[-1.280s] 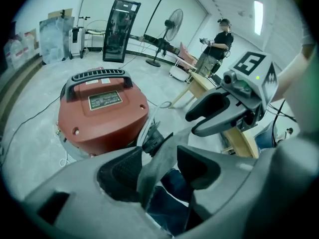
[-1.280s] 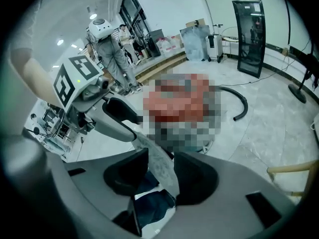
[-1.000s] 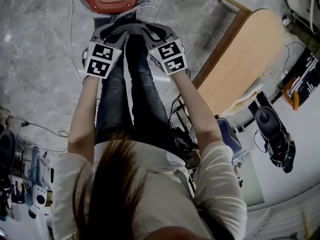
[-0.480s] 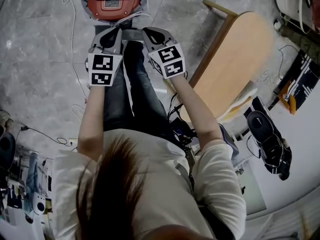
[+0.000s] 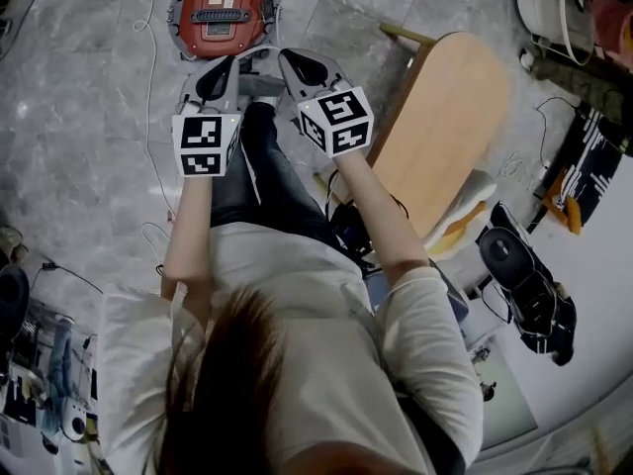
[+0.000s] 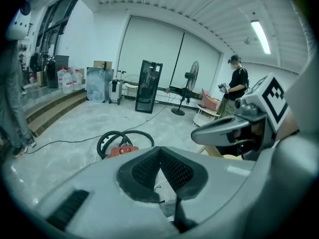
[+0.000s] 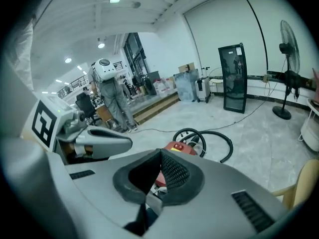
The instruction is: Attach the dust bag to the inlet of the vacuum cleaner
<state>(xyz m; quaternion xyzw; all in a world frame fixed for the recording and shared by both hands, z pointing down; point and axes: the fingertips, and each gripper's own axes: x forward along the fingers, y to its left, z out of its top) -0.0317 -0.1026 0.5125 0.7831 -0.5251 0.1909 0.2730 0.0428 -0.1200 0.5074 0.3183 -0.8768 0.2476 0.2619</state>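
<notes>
Both pairs of jaws are pressed fully together and nothing is gripped. In the left gripper view, the left gripper (image 6: pixel 160 150) is closed pad on pad, with no object between the pads. In the right gripper view, the right gripper (image 7: pixel 160 152) is closed in the same way and is empty.

In the head view the two grippers are held side by side above the person's legs. They are tilted downward, near each other but not touching.

The red vacuum cleaner (image 5: pixel 220 13) is set on the stone floor (image 5: pixel 79 117), just beyond both sets of tips and touched by neither. It is well apart from the wooden table (image 5: pixel 445 127) at the right. Its black hose (image 7: pixel 230 146) is looped on the floor beside it.
</notes>
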